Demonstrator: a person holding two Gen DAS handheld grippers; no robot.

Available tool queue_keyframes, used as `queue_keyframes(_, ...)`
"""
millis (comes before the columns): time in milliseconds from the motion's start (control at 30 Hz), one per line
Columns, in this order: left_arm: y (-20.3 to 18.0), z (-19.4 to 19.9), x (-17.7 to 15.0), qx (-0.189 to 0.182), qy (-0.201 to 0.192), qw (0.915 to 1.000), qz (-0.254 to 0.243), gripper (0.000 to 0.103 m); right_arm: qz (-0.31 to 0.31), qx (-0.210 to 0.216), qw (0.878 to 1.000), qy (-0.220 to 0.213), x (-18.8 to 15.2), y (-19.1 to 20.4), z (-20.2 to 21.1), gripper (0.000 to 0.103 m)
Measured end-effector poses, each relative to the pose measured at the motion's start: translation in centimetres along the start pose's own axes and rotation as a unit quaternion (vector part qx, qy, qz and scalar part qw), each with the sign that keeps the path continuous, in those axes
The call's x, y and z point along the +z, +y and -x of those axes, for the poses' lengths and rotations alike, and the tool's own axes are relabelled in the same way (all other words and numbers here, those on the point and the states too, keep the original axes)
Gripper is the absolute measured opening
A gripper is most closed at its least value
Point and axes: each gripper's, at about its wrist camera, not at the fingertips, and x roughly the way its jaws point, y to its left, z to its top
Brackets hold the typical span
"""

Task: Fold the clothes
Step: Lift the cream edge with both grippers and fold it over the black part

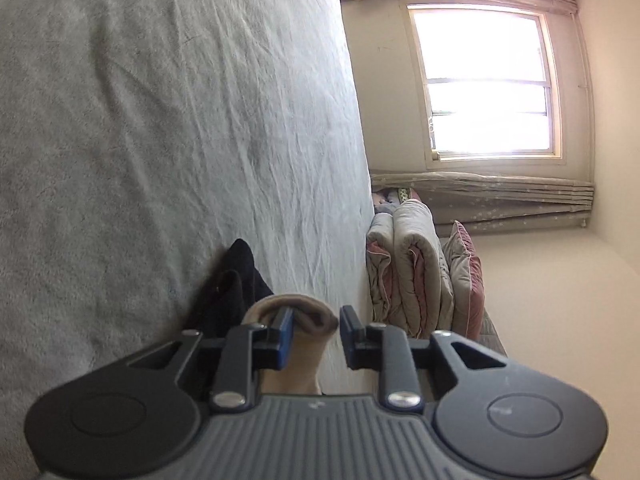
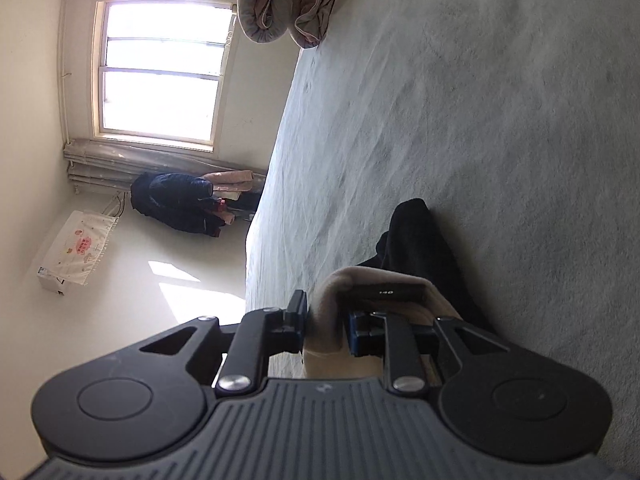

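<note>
The left gripper point(image 1: 313, 334) is standing spread, a beige sock point(image 1: 304, 316) looped over one finger and not pinched. The right gripper point(image 2: 325, 326) is also parted, with the same sock point(image 2: 360, 284) draped around one finger; whether the pads are pressing it cannot be told. A black garment point(image 2: 420, 240) is lying just beyond, on the bed point(image 2: 480, 120), near its edge.

Pale grey wrinkled bed sheet point(image 1: 168, 128). Beige knit fabric garment point(image 1: 304, 320), with a black cloth garment point(image 1: 240, 280) at its 10 o'clock. Left black plastic tool point(image 1: 316, 334) with blue pads point(image 1: 286, 336); right black plastic tool point(image 2: 326, 326), same colours. Folded grey-and-pink quilted blanket point(image 1: 412, 272). Cream walls point(image 1: 560, 320). Beige curtain point(image 1: 500, 200), small star pattern.
</note>
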Motion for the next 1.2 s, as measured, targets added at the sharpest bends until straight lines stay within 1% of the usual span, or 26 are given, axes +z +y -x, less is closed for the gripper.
queue_keyframes(100, -1.2, 0.2, 0.2, 0.021, -0.007, 0.9988, -0.045, 0.045, 0.012, -0.003, 1.0, 0.004, 0.1, 0.6, 0.4, 0.032)
queue_keyframes(133, -1.8, 0.1, 0.2, 0.034, -0.007, 0.9968, -0.072, 0.048, 0.015, -0.004, 1.0, 0.005, 0.2, 0.8, 0.6, 0.036)
queue_keyframes(167, -2.5, 0.0, 0.1, 0.049, -0.007, 0.9933, -0.104, 0.05, 0.024, -0.009, 1.0, -0.003, 0.2, 1.0, 0.8, 0.04)
queue_keyframes(200, -3.3, 0.0, 0.1, 0.064, -0.007, 0.9886, -0.136, 0.052, 0.033, -0.013, 0.999, -0.011, 0.2, 1.2, 0.9, 0.043)
queue_keyframes(233, -4.0, -0.1, 0.1, 0.079, -0.007, 0.9826, -0.168, 0.053, 0.039, -0.016, 0.999, -0.02, 0.3, 1.4, 1.2, 0.051)
queue_keyframes(300, -5.2, -0.3, 0.1, 0.106, -0.006, 0.9693, -0.222, 0.055, 0.044, -0.02, 0.998, -0.034, 0.6, 1.5, 1.6, 0.053)
queue_keyframes(400, -6.1, -0.7, 0.5, 0.136, -0.001, 0.9545, -0.265, 0.055, 0.044, -0.03, 0.997, -0.046, 0.6, 1.4, 2.3, 0.053)
queue_keyframes(467, -6.5, -0.7, 0.6, 0.147, 0.0, 0.9485, -0.28, 0.055, 0.05, -0.038, 0.997, -0.051, 0.3, 1.5, 2.7, 0.053)
queue_keyframes(567, -6.6, -0.1, 0.2, 0.143, -0.005, 0.9429, -0.301, 0.06, 0.074, -0.056, 0.994, -0.057, -0.3, 2.2, 3.0, 0.053)
queue_keyframes(633, -6.4, -0.2, -0.1, 0.144, -0.005, 0.9386, -0.313, 0.059, 0.092, -0.066, 0.992, -0.062, -0.9, 2.8, 3.2, 0.053)
queue_keyframes(733, -6.3, -0.1, -0.2, 0.152, -0.006, 0.9298, -0.335, 0.058, 0.143, -0.093, 0.983, -0.071, -1.6, 4.0, 2.8, 0.053)
queue_keyframes(800, -6.1, -0.1, 0.0, 0.156, -0.007, 0.9275, -0.34, 0.057, 0.177, -0.111, 0.975, -0.076, -2.0, 4.6, 2.5, 0.053)
queue_keyframes(867, -5.9, 0.2, 0.4, 0.151, -0.007, 0.9266, -0.344, 0.057, 0.198, -0.122, 0.97, -0.076, -2.2, 4.7, 1.8, 0.053)
queue_keyframes(967, -5.7, 0.1, 0.7, 0.153, -0.006, 0.9208, -0.359, 0.051, 0.209, -0.132, 0.966, -0.072, -2.4, 4.5, 0.8, 0.053)
queue_keyframes(1033, -5.5, -0.1, 0.7, 0.149, -0.004, 0.9202, -0.362, 0.05, 0.221, -0.143, 0.962, -0.071, -2.4, 4.4, 0.3, 0.053)
queue_keyframes(1133, -5.4, -0.9, 0.4, 0.147, 0.003, 0.917, -0.371, 0.05, 0.258, -0.167, 0.949, -0.072, -2.5, 4.7, -0.6, 0.053)
queue_keyframes(1200, -5.2, -1.8, 0.1, 0.153, 0.006, 0.9097, -0.386, 0.05, 0.292, -0.187, 0.935, -0.073, -3.0, 4.8, -1.1, 0.053)
